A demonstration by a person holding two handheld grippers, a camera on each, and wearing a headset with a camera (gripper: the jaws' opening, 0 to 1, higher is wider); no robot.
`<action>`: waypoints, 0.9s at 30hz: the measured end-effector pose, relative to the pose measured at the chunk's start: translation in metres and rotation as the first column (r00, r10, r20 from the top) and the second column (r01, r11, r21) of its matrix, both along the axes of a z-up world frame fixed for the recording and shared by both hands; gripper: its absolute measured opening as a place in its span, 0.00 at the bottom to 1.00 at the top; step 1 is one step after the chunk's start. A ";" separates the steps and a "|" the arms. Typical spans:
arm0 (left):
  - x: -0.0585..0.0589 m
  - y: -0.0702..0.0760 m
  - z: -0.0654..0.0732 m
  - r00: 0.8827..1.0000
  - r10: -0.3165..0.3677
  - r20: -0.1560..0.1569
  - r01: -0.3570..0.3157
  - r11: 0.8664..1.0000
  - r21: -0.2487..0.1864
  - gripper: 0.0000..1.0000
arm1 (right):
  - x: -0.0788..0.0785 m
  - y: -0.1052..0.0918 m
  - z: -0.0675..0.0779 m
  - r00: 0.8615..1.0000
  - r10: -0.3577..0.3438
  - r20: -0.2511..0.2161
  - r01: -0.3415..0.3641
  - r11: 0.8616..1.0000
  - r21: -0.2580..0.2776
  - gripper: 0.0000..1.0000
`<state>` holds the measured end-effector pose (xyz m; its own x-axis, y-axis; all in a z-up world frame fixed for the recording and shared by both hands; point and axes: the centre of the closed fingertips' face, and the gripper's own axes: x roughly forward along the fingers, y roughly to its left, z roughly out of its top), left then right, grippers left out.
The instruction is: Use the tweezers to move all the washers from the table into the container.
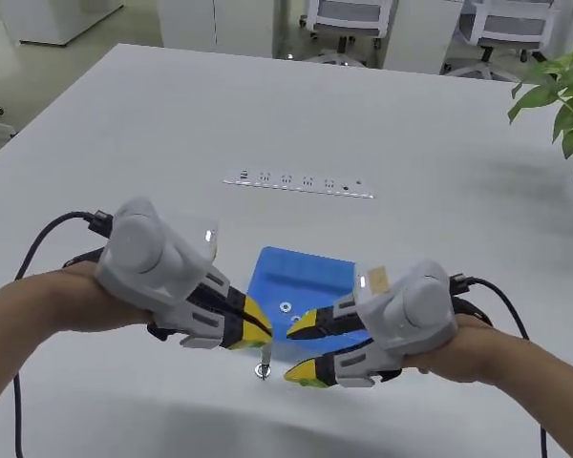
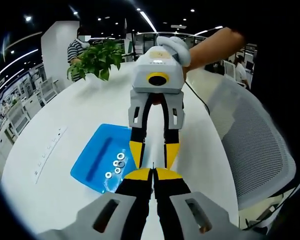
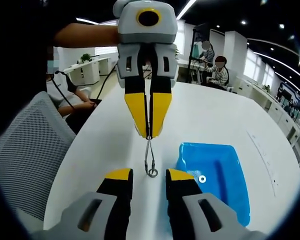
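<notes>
My left gripper (image 1: 258, 332) is shut on thin metal tweezers (image 3: 149, 152), which point down at the white table (image 1: 172, 134). A small washer (image 3: 152, 173) sits at the tweezers' tips, just outside the tray's near edge; whether it is lifted I cannot tell. In the head view the tweezers (image 1: 263, 367) hang between both grippers. My right gripper (image 1: 301, 348) faces the left one, open, with nothing between its jaws. The blue tray (image 1: 306, 277) lies behind both grippers and holds several washers (image 2: 117, 164). The left gripper (image 3: 149, 132) faces the right gripper view; the right gripper (image 2: 153, 151) faces the left gripper view.
A white power strip (image 1: 296, 182) lies across the table beyond the tray. A potted plant (image 1: 563, 105) stands at the right edge. A grey mesh chair (image 2: 250, 145) is beside the table, and office chairs (image 1: 349, 24) stand at its far side.
</notes>
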<state>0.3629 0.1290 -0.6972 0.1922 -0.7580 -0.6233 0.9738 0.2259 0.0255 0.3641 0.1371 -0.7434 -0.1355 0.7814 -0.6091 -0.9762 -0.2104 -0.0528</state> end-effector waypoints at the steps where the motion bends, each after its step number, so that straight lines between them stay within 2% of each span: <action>1: 0.000 0.000 0.000 1.000 0.000 -0.001 0.000 1.000 0.001 0.05 | 0.000 0.002 0.000 1.000 0.005 0.002 -0.005 1.000 0.003 0.25; 15: 0.000 -0.003 -0.002 1.000 -0.009 -0.006 0.009 1.000 0.005 0.05 | -0.005 0.020 -0.004 0.998 0.061 0.021 -0.061 0.998 -0.010 0.09; 27: 0.000 0.001 -0.003 1.000 -0.006 -0.005 0.006 1.000 0.011 0.05 | -0.006 0.023 -0.009 0.996 0.084 0.041 -0.082 0.996 -0.044 0.08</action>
